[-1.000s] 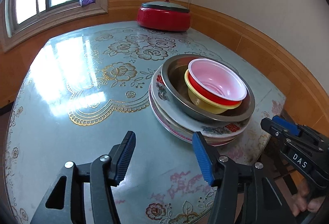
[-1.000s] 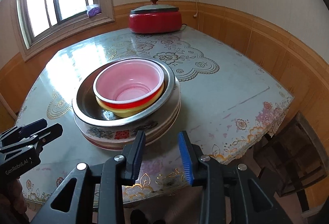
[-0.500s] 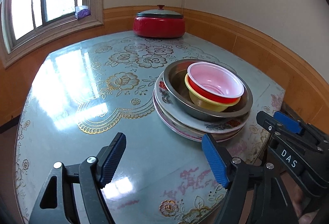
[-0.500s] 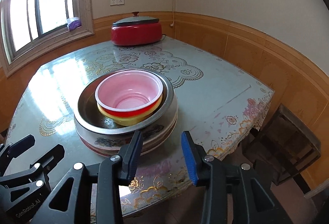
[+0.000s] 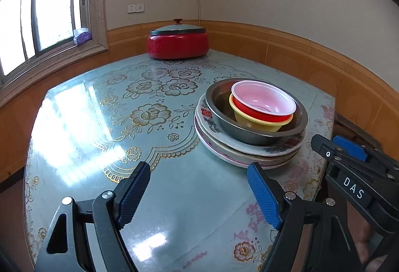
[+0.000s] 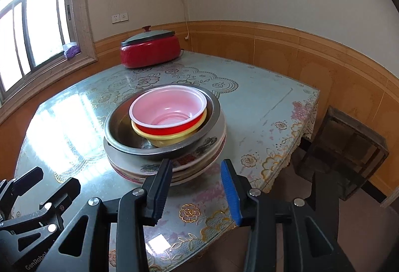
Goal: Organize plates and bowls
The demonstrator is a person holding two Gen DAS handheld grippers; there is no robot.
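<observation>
One stack stands on the table: patterned plates point(image 5: 249, 151) point(image 6: 199, 159) at the bottom, a steel bowl point(image 5: 224, 120) point(image 6: 119, 127) on them, a yellow bowl point(image 5: 251, 121) point(image 6: 172, 139) inside it, and a red bowl with a pink inside point(image 5: 264, 100) point(image 6: 169, 107) on top. My left gripper point(image 5: 199, 187) is open and empty, over the table, near side and left of the stack. My right gripper point(image 6: 197, 182) is open and empty, just short of the stack's near edge. Each gripper shows in the other's view, the right point(image 5: 354, 167) and the left point(image 6: 37, 197).
A red lidded pot point(image 5: 177, 42) point(image 6: 149, 48) stands at the table's far edge by the wall. A window and sill with a purple packet point(image 5: 81, 36) are at left. A dark wooden stool point(image 6: 344, 147) stands off the table's right corner. The table edge point(image 6: 274, 167) is close below my right gripper.
Both grippers have pulled back and risen from the stack, so it looks smaller and farther. The left gripper has opened wider. The stack has not moved.
</observation>
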